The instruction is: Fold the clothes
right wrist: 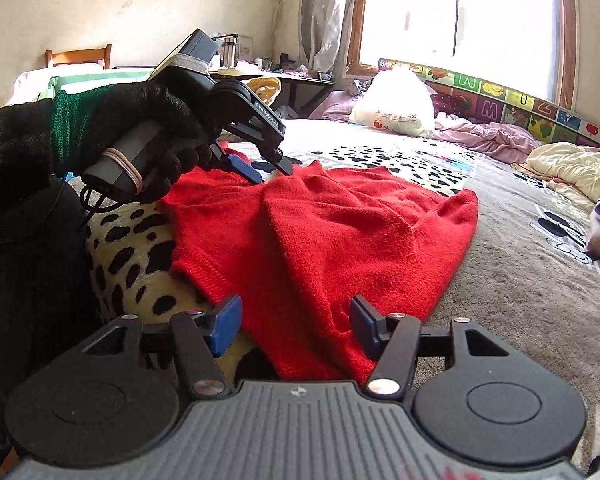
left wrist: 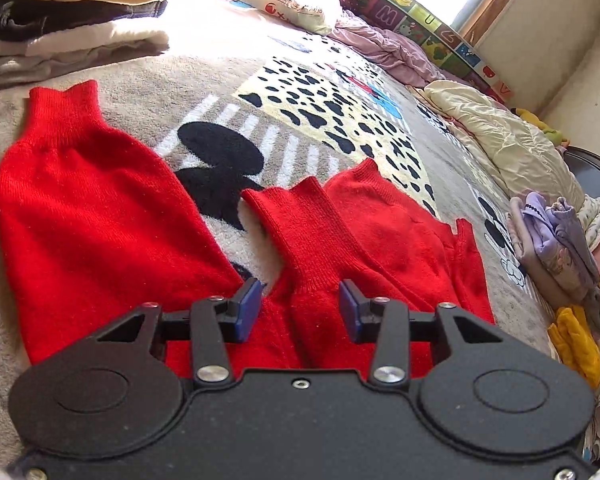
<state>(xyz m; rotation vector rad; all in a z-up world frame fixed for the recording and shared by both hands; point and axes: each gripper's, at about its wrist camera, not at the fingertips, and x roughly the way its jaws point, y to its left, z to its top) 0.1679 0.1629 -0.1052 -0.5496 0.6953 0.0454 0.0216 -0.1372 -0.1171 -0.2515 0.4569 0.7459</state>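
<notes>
While the red sweater [left wrist: 100, 208] lies spread on the bed [left wrist: 148, 92], one sleeve flung out wide and the other sleeve [left wrist: 300, 236] drawn in beside the body, I have my left gripper [left wrist: 299, 306] parted and empty just over that near sleeve. My right gripper [right wrist: 296, 326] gapes empty too, low over the rumpled hem, so I'd call this one loose and unfolded as it lies. A folded stack [left wrist: 72, 32] sits at the bed's far corner, and other clothes [left wrist: 556, 248] wait heaped at the edge.
</notes>
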